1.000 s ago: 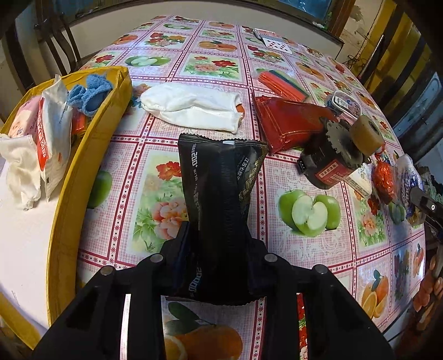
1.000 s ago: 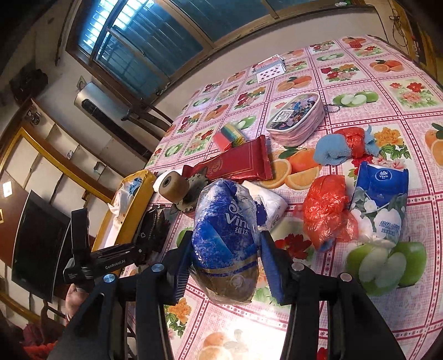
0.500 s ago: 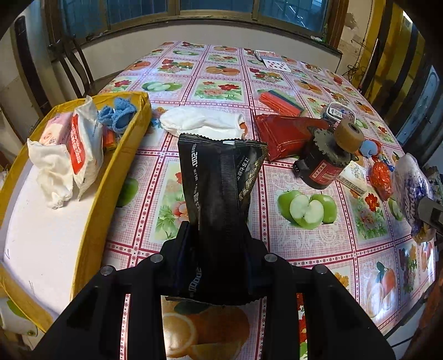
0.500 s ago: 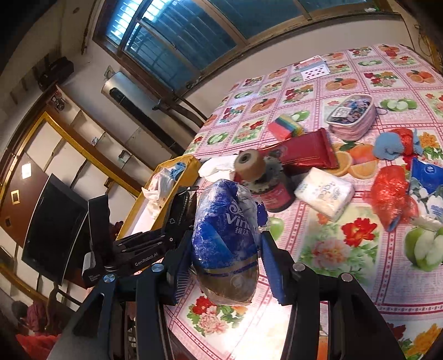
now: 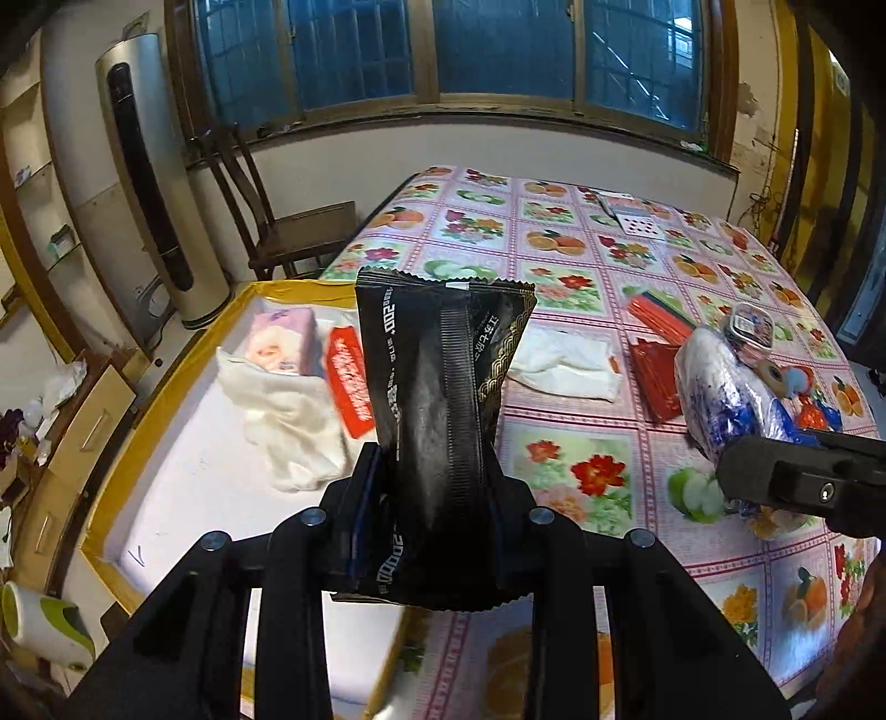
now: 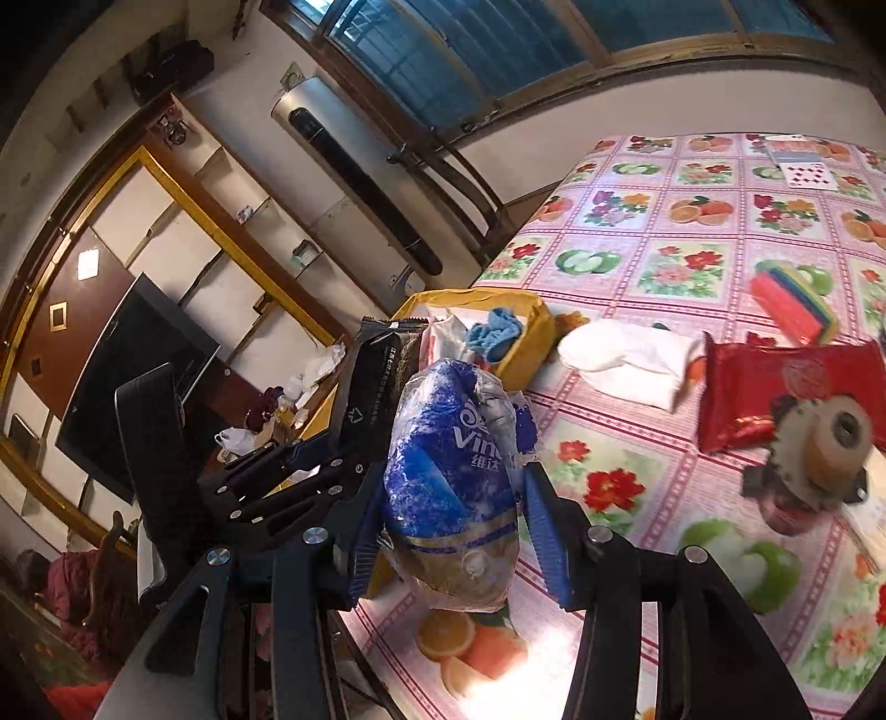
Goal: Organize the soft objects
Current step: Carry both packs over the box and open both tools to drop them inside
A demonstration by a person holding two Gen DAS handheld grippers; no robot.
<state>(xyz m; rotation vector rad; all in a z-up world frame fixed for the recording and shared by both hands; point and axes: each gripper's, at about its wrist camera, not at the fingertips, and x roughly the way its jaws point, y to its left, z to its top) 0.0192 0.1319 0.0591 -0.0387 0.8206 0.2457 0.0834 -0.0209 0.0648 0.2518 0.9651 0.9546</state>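
Left wrist view: the left gripper [image 5: 437,493] is clamping one black snack pouch [image 5: 440,410] above the yellow tray [image 5: 160,387], which is holding a pink tissue pack [image 5: 282,340], a white cloth [image 5: 288,421] and a red-labelled packet [image 5: 351,390] at the fruit-print tablecloth's [image 5: 581,448] left edge

Right wrist view: the right gripper [image 6: 451,540] is squeezing one blue tissue pack [image 6: 457,482] near the table's near edge; a window [image 6: 443,50] is showing behind

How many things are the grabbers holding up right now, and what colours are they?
Black snack packet: 1, in the left hand-held gripper
Blue tissue pack: 1, in the right hand-held gripper
Total: 2
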